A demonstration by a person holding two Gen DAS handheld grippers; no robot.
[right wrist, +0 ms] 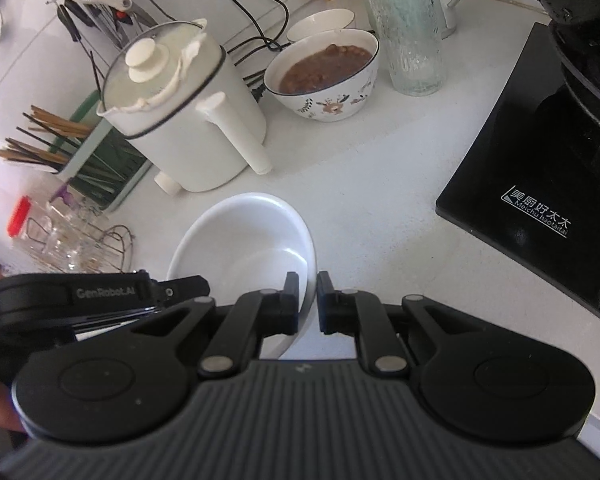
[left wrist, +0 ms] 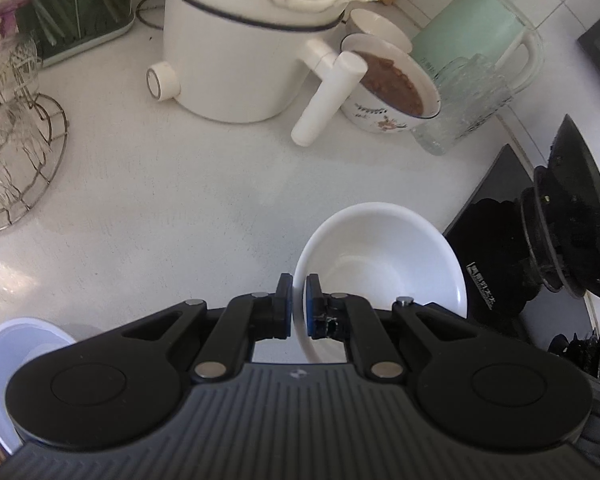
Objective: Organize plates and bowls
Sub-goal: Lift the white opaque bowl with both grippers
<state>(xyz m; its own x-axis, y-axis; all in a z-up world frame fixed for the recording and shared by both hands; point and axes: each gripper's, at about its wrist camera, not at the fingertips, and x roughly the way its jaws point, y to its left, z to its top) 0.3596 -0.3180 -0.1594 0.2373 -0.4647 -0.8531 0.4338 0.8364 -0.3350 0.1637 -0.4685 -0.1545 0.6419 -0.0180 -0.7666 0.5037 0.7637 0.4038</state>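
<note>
We have both sets of tongs clenched on the same white bowl (left wrist: 380, 256), one on each side of it. In the left wrist view the left tongs (left wrist: 299, 306) pinch the bowl's rim at the lower centre of the frame, one pad inside the wall and one outside. In the right wrist view the right tongs (right wrist: 308, 304) do the same on the opposite rim, and the body of the other tool shows at the left edge of that frame. We judge that the two-sided grip is there to keep a wide, shallow bowl level and stop it swinging, which a single pinch on a thin rim would allow.

The bowl sits low in both frames over the pale counter (left wrist: 180, 200), near the black stove top (right wrist: 532, 168) and in front of the white electric pot (left wrist: 236, 60). We cannot tell whether its base touches the counter, since the tongs cover its near side.

A second white bowl (left wrist: 8, 360) is cut off at the lower left of the left view, half behind the tool. The flowered bowl (right wrist: 324, 76) holds brown food. Behind it a smaller bowl (right wrist: 320, 22) is mostly hidden. No plates show in either view
</note>
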